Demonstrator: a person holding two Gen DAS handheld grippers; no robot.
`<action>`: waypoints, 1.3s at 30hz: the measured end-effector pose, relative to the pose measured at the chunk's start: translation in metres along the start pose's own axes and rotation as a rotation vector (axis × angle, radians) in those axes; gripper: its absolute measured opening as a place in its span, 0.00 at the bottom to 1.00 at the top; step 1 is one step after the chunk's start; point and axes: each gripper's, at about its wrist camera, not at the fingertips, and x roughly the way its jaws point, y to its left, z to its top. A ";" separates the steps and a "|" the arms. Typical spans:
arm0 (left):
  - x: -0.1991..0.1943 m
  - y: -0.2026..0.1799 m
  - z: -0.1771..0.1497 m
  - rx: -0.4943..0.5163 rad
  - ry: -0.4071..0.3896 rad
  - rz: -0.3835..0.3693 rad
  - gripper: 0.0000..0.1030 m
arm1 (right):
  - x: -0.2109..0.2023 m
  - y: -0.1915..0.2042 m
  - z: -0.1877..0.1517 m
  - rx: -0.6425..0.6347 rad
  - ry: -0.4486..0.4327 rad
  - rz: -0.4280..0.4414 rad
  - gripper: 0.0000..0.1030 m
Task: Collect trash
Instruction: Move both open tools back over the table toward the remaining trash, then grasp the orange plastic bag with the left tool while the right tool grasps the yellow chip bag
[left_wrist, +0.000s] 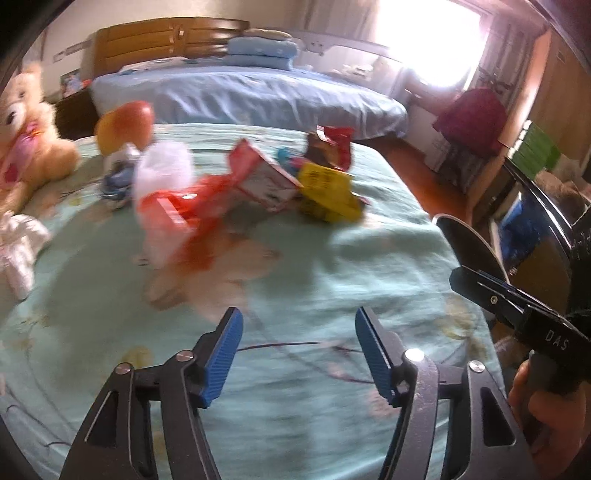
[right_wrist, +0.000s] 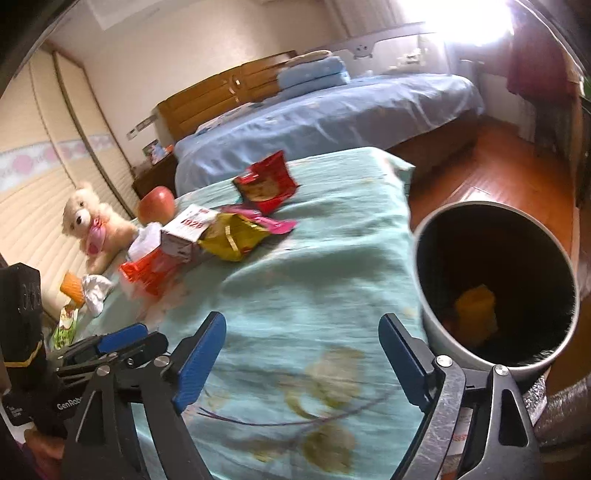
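Note:
A heap of trash lies on the teal bedspread (left_wrist: 332, 266): a yellow snack bag (left_wrist: 328, 188) (right_wrist: 232, 236), a red snack bag (left_wrist: 332, 147) (right_wrist: 266, 181), a white and red carton (left_wrist: 262, 177) (right_wrist: 188, 229), and a red plastic wrapper with white tissue (left_wrist: 173, 210) (right_wrist: 151, 266). My left gripper (left_wrist: 298, 321) is open above bare bedspread, short of the heap, nothing between its blue pads. My right gripper (right_wrist: 303, 325) is open and empty too, beside a grey bin (right_wrist: 424, 258) that holds a yellow item (right_wrist: 476, 310). The left gripper (right_wrist: 122, 343) also shows in the right wrist view.
A teddy bear (right_wrist: 92, 225) and an apple (right_wrist: 157, 208) sit at the far left of the bed, with crumpled white tissue (right_wrist: 96, 291) nearer. A blue bed (left_wrist: 251, 96) stands behind. Wooden floor (right_wrist: 498, 177) runs along the right, where the bin stands.

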 end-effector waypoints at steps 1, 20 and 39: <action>-0.003 0.006 -0.001 -0.005 -0.004 0.007 0.63 | 0.002 0.004 0.000 -0.008 0.004 0.002 0.84; -0.004 0.061 0.016 -0.095 -0.031 0.097 0.68 | 0.051 0.053 0.012 -0.071 0.058 0.020 0.84; 0.037 0.073 0.051 -0.072 -0.031 0.101 0.66 | 0.094 0.069 0.043 -0.115 0.047 -0.023 0.48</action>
